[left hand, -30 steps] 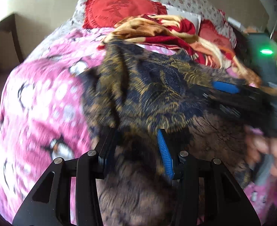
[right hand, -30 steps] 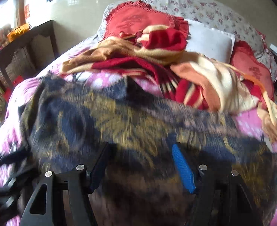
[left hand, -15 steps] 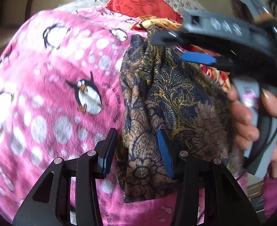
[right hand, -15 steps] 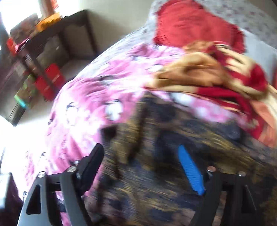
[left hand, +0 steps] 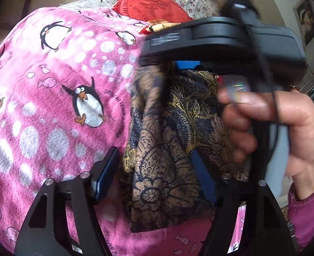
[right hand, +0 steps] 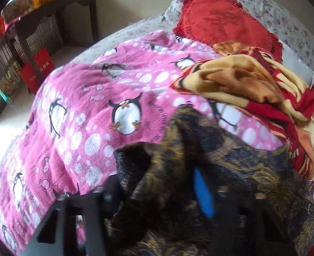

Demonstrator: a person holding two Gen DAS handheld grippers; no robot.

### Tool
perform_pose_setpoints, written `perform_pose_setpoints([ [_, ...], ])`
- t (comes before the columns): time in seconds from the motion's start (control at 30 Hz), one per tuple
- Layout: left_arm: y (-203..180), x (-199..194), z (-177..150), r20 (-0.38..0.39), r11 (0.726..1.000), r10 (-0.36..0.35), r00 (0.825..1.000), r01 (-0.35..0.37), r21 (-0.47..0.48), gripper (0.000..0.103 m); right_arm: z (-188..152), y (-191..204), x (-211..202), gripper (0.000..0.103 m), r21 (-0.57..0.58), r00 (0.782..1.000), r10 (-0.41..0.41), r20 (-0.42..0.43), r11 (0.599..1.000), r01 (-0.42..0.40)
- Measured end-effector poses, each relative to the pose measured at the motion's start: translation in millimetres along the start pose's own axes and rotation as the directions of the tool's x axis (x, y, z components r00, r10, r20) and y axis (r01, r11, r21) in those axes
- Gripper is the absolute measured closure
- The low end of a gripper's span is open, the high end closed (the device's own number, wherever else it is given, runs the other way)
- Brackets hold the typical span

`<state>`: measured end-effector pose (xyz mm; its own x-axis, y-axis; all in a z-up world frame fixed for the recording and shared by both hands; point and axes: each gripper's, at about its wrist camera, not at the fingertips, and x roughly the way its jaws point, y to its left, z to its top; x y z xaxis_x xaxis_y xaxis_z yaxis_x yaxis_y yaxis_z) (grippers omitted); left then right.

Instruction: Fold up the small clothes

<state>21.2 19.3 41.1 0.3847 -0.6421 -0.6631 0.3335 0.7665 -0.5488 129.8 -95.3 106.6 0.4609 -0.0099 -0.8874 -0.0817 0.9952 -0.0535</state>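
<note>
A dark navy and gold patterned garment [left hand: 169, 149] hangs bunched over the pink penguin blanket [left hand: 50, 106]. It drapes between the fingers of my left gripper [left hand: 154, 179], whose jaws stand wide apart around it. My right gripper [left hand: 178, 64] is above, held by a hand [left hand: 285, 132], with the cloth's top edge hanging from its blue pad. In the right wrist view the garment [right hand: 221, 170] covers my right gripper [right hand: 161, 192], and its jaws look spread with cloth between them.
A red heart cushion [right hand: 223, 23] and a floral pillow [right hand: 285, 15] lie at the bed's head. A red and tan blanket [right hand: 253, 81] is heaped at the right. A dark table [right hand: 50, 21] and red bags [right hand: 37, 68] stand left of the bed.
The garment has gone from spread across the bed to lifted and bunched. My right gripper has swung up and over in front of the left one, carrying the cloth's edge.
</note>
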Motion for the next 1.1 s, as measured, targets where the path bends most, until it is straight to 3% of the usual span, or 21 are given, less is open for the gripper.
perform_pose_setpoints([
  [0.07, -6, 1, 0, -0.01, 1.0, 0.016, 1.0, -0.016, 0.025, 0.033, 1, -16, -10, 0.085, 0.031, 0.998, 0.062, 0.01, 0.998, -0.062],
  [0.13, -16, 3, 1, -0.036, 0.998, 0.003, 0.999, -0.001, 0.055, 0.058, -2, -34, -26, 0.087, 0.074, 0.987, 0.157, 0.041, 0.984, -0.159],
  [0.17, -20, 4, 2, -0.062, 0.998, -0.009, 0.998, 0.013, 0.059, 0.08, -2, -36, -31, 0.087, 0.083, 0.984, 0.169, 0.051, 0.981, -0.173],
  [0.27, -34, -4, 4, -0.043, 0.996, -0.019, 0.999, 0.023, 0.082, 0.087, -7, -48, -52, 0.088, 0.092, 0.978, 0.189, 0.087, 0.976, -0.197],
  [0.47, -80, -25, 9, -0.006, 0.979, -0.012, 1.0, 0.013, 0.203, 0.088, -19, -70, -81, 0.089, 0.111, 0.972, 0.191, 0.135, 0.972, -0.206],
  [0.77, -149, -29, 14, -0.032, 0.942, -0.065, 0.997, 0.072, 0.327, 0.088, -41, -131, -131, 0.089, 0.159, 0.968, 0.149, 0.203, 0.97, -0.183],
  [1.1, -249, 23, -2, -0.13, 0.864, -0.094, 0.987, 0.146, 0.481, 0.088, -96, -220, -174, 0.09, 0.265, 0.963, 0.086, 0.256, 0.952, -0.155],
])
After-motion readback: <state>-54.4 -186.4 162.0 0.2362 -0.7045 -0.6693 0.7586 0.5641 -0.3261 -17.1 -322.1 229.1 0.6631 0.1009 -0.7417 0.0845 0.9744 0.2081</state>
